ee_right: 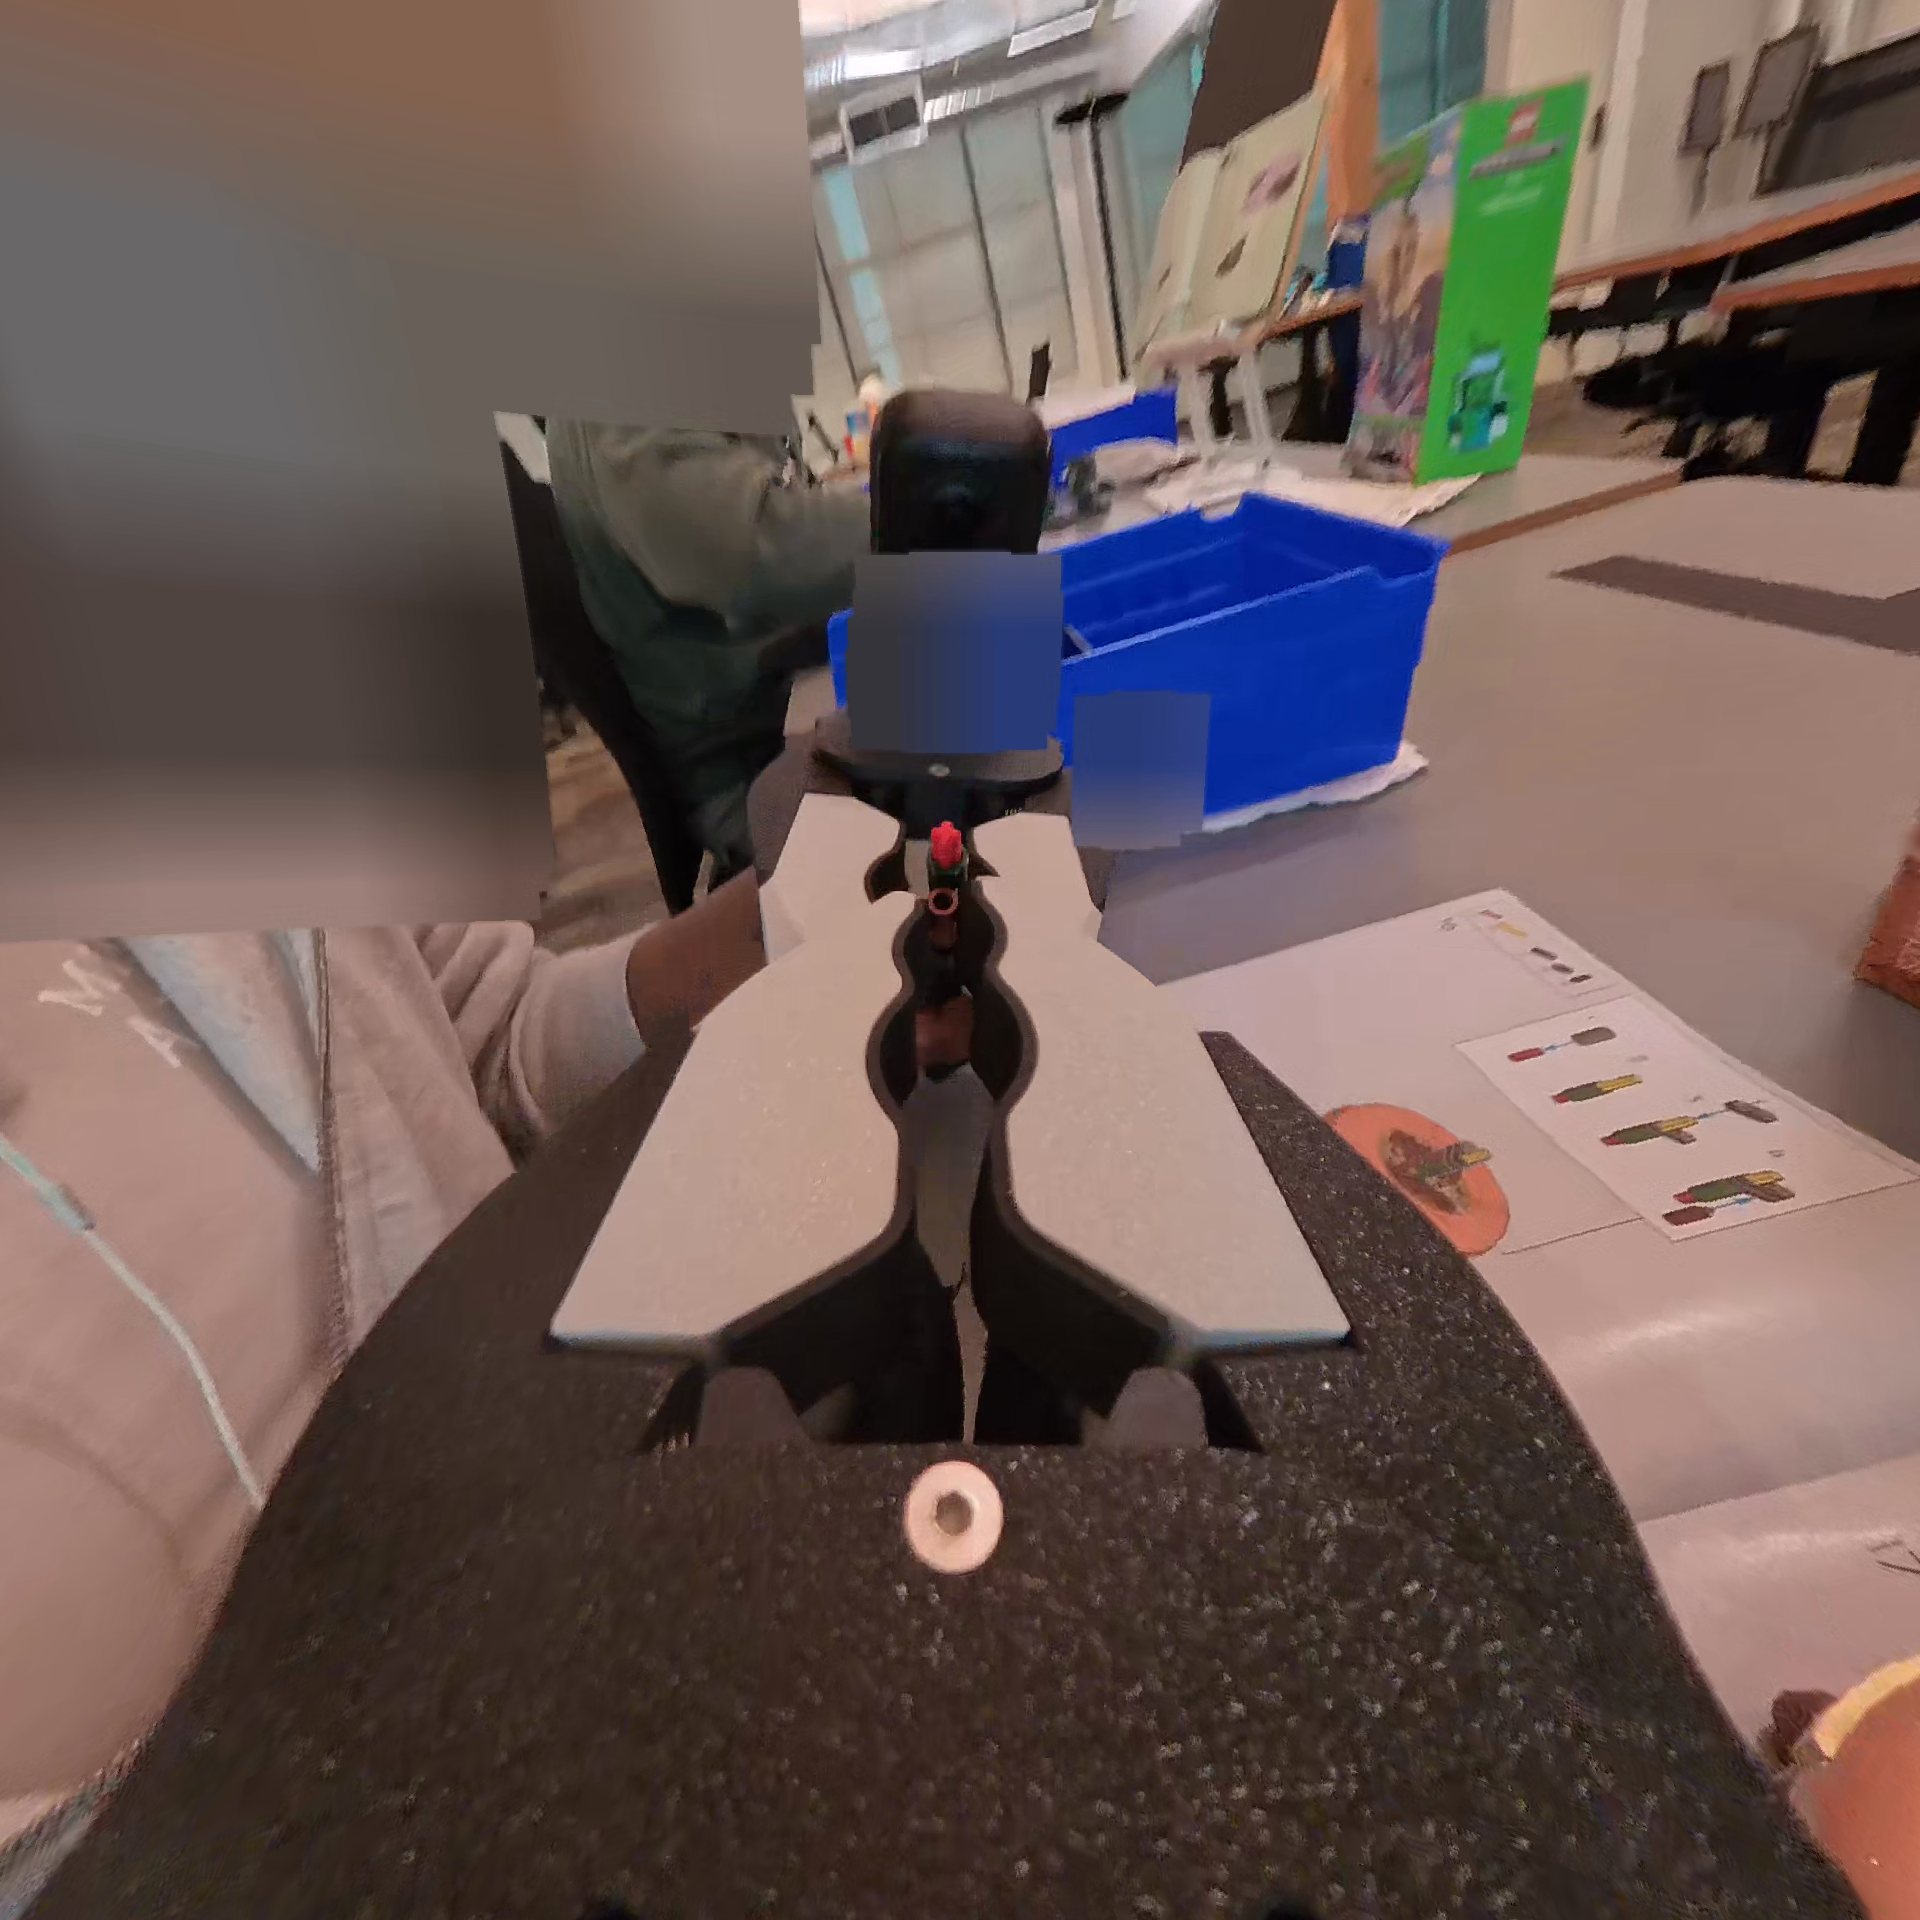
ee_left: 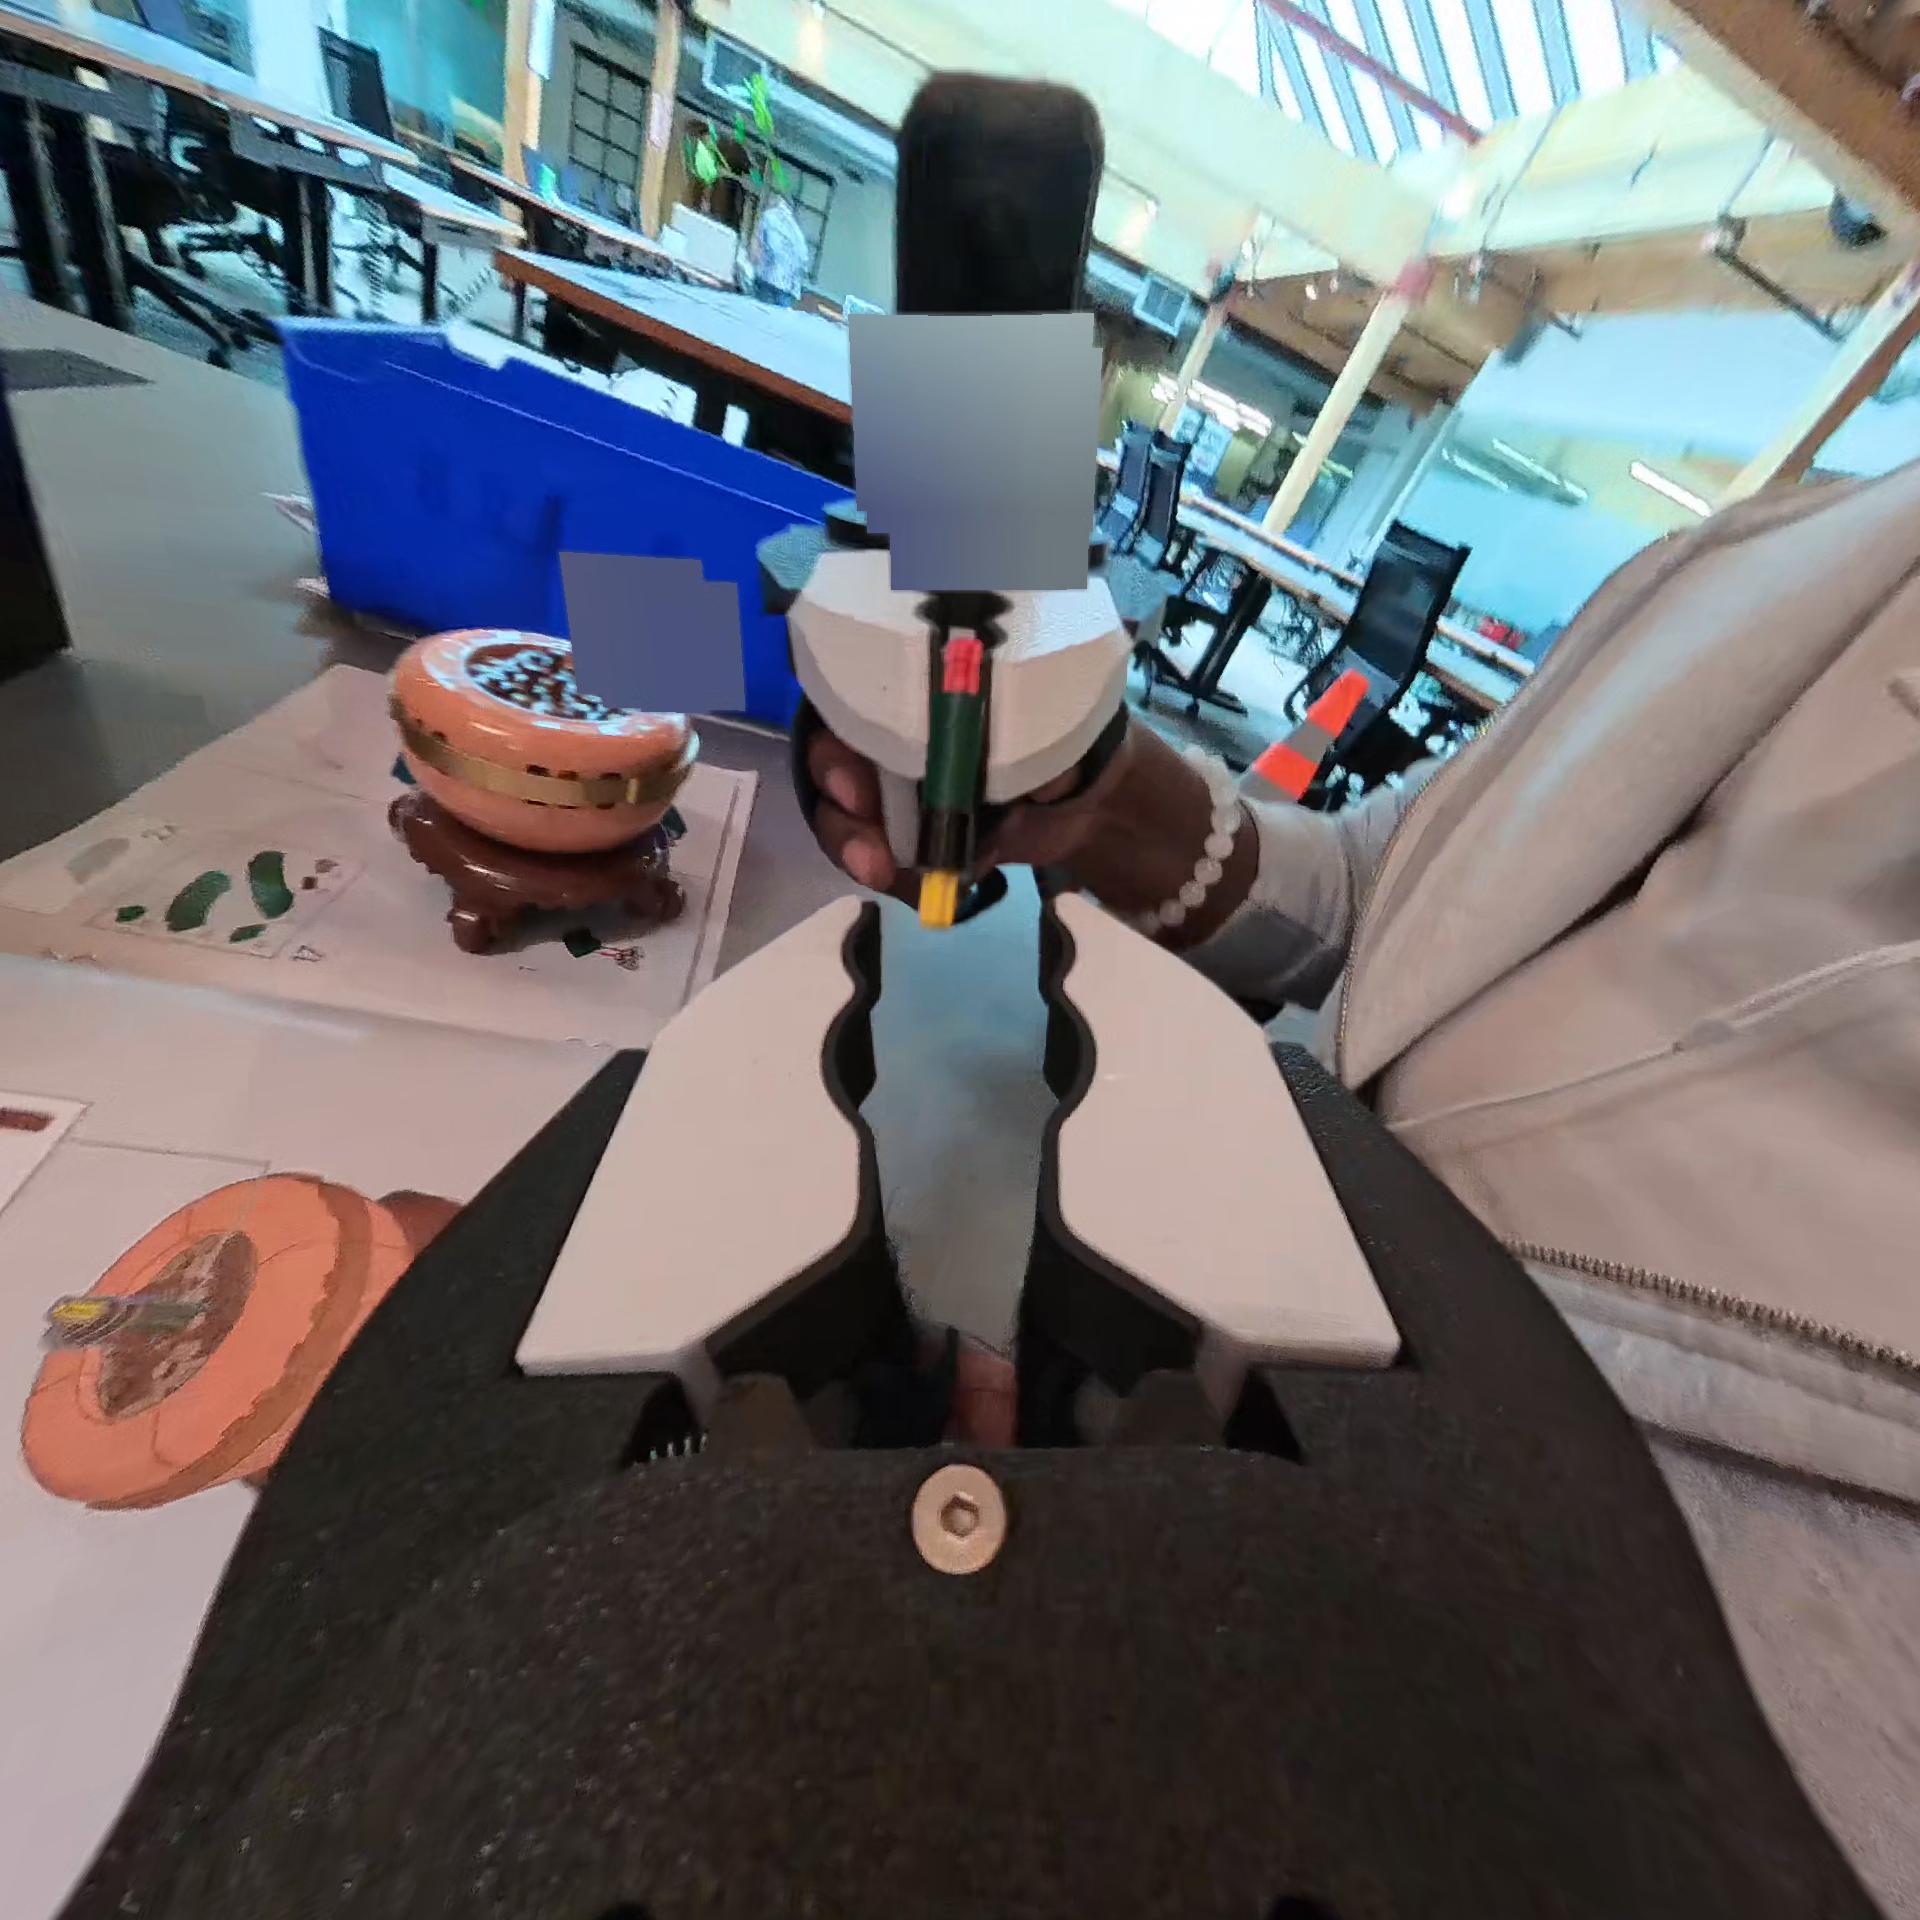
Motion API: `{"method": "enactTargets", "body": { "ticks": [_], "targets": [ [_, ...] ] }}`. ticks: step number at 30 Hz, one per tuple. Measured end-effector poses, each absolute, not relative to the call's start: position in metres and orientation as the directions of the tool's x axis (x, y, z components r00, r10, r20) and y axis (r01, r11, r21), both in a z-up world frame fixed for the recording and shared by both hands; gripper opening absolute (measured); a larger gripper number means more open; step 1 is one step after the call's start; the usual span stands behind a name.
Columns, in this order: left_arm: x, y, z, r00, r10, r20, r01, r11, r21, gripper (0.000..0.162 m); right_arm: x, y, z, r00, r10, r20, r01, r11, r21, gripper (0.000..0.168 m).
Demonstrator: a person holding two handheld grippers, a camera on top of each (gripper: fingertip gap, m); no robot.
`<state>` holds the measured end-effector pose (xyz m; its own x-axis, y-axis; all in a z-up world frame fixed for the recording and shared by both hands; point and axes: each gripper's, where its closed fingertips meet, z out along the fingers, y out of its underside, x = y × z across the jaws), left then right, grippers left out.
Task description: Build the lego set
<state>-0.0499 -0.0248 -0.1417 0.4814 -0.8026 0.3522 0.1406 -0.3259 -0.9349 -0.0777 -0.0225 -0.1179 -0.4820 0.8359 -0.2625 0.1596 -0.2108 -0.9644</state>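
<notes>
Lego rod, red-topped and yellow-tipped, sits pinched in the right tool; the left tool gapes empty; only the left wrist view shows the peach pot.

The left gripper stands with its white fingers apart and nothing between them. Facing it, the right gripper clamps a lego rod, red, green and black with a yellow tip. A peach round lego pot on a brown stand sits on instruction sheets before a blue bin.

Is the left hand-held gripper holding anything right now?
No, the left hand-held gripper is open and empty; the lego rod sits in the right hand-held gripper facing it.
</notes>
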Motion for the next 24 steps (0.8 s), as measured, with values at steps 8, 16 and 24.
{"method": "enactTargets", "body": {
  "ticks": [8, 16, 24],
  "targets": [
    [-0.037, -0.031, -0.149, 0.476, -0.826, 0.301, 0.046, -0.319, -0.947, 0.002, -0.071, -0.035, -0.129, -0.537, 0.815, -0.216, 0.292, -0.06, -0.954, 0.004],
    [-0.028, -0.028, -0.158, 0.494, -0.824, 0.276, -0.011, -0.324, -0.946, 0.0, -0.058, -0.033, -0.138, -0.558, 0.803, -0.207, 0.382, 0.028, -0.924, 0.004],
    [-0.013, -0.024, -0.179, 0.51, -0.818, 0.264, -0.1, -0.362, -0.927, 0.0, -0.042, -0.027, -0.156, -0.557, 0.808, -0.192, 0.44, 0.091, -0.893, 0.004]
  ]
}}
